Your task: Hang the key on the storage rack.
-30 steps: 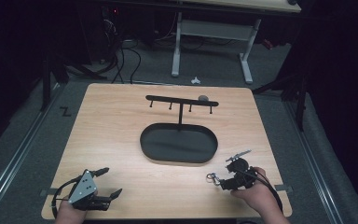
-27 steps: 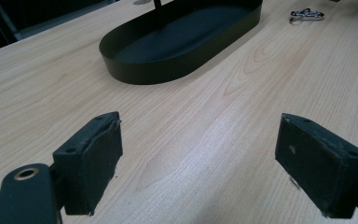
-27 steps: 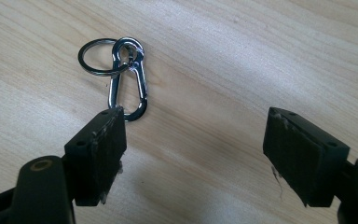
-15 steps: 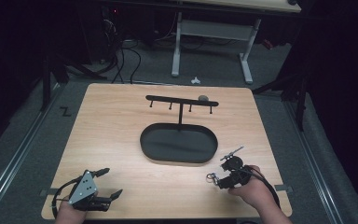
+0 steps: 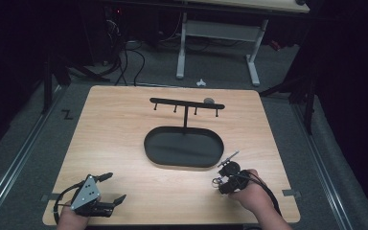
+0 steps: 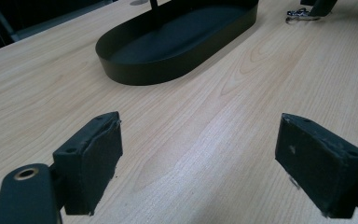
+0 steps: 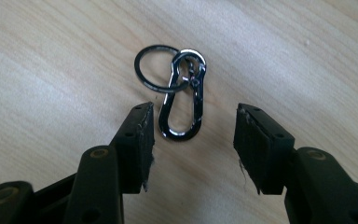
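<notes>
A silver carabiner clip with a dark key ring (image 7: 182,98) lies flat on the wooden table (image 5: 124,129), near the front right (image 5: 216,181). My right gripper (image 7: 193,114) points down at it, one pad (image 7: 140,135) on each side of the clip's lower end, neither touching. Its jaws have just been closing and still stand apart. In the high view this gripper (image 5: 222,180) sits in the person's right hand. My left gripper (image 5: 116,186) rests open at the front left, nothing between its pads (image 6: 95,154).
A black oval tray (image 5: 182,164) sits mid-table, its wall (image 6: 135,70) ahead of the left gripper. Behind it stands a black rack (image 5: 187,103) with several hooks. Table legs and cables lie on the floor beyond the far edge.
The right gripper has shifted left over the clip and its jaws have narrowed. The left gripper has stayed where it was.
</notes>
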Motion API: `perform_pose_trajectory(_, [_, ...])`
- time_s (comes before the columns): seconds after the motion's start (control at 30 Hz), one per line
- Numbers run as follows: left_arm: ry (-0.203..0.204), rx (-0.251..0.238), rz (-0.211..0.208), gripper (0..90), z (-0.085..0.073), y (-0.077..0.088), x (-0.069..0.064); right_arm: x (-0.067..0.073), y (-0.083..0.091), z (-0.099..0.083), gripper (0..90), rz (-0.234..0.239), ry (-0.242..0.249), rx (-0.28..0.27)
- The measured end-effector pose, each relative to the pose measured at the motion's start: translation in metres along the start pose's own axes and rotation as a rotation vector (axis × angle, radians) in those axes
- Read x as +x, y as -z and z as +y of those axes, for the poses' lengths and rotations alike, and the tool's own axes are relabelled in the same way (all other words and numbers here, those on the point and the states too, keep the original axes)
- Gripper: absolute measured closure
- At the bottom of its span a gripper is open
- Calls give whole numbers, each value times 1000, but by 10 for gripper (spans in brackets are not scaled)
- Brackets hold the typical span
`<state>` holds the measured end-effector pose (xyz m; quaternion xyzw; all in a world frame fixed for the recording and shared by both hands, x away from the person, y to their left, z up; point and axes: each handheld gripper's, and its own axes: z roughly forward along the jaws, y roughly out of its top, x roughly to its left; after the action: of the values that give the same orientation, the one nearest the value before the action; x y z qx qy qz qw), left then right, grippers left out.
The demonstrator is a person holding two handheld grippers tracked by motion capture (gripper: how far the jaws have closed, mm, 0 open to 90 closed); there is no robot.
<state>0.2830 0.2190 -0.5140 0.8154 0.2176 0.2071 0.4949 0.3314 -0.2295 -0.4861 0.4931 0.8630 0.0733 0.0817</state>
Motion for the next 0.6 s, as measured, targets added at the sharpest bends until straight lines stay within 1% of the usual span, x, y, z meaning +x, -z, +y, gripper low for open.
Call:
perform_pose_trajectory(0.07, [0,2,0,153,0,0,1,1,-2,1,457,-6,3,-2])
perform_pose_trajectory(0.2, [1,2,-1,153,0,1,1,3,-3,4,450,-10,10,-12])
perform_pose_trajectory(0.23, [1,1,-1,153,0,1,1,5,-4,7,445,-16,24,-12])
perform_pose_trajectory(0.3, [-1,1,-2,153,0,1,0,6,-4,8,451,-19,32,-13])
perform_pose_trajectory(0.43, [0,2,-3,153,0,1,1,7,-5,12,490,-34,42,-26])
perform_pose_trajectory(0.5, [-1,4,-4,152,0,1,1,6,-4,13,529,-29,35,-28])
perform_pose_trajectory(0.6, [-2,5,-5,153,0,1,1,3,-1,15,592,-30,26,-46])
